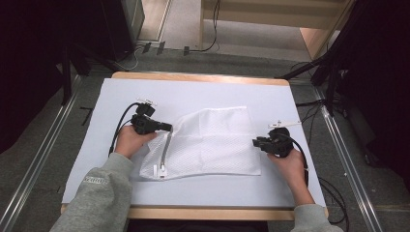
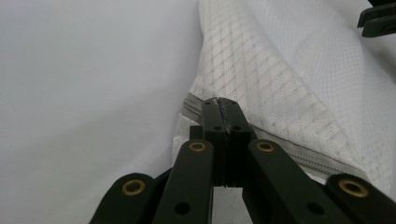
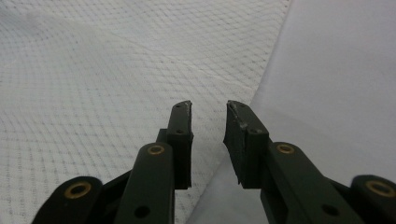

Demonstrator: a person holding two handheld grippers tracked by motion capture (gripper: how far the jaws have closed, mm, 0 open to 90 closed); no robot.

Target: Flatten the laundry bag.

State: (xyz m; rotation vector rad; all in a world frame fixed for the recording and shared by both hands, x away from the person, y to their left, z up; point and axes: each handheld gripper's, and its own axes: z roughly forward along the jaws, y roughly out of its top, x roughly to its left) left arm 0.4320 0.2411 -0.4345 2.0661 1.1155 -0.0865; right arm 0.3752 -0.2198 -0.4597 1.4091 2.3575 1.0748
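Observation:
A white mesh bag (image 1: 212,140) lies flat on the table's white cover (image 1: 193,92). A grey zipper (image 1: 166,150) runs along its left side. My left gripper (image 1: 169,127) is at the bag's upper left corner. In the left gripper view its jaws (image 2: 219,102) are pressed together on the bag's (image 2: 289,84) edge, right by the zipper (image 2: 299,156). My right gripper (image 1: 255,142) sits at the bag's right edge. In the right gripper view it (image 3: 208,112) stands open above that edge of the mesh (image 3: 93,70), with nothing between the jaws.
The white cover spans almost the whole wooden table; bare cover lies behind and in front of the bag. The zipper's end with a small pull (image 1: 159,170) lies near the bag's lower left corner. Dark stands and cables (image 1: 333,72) flank the table on the floor.

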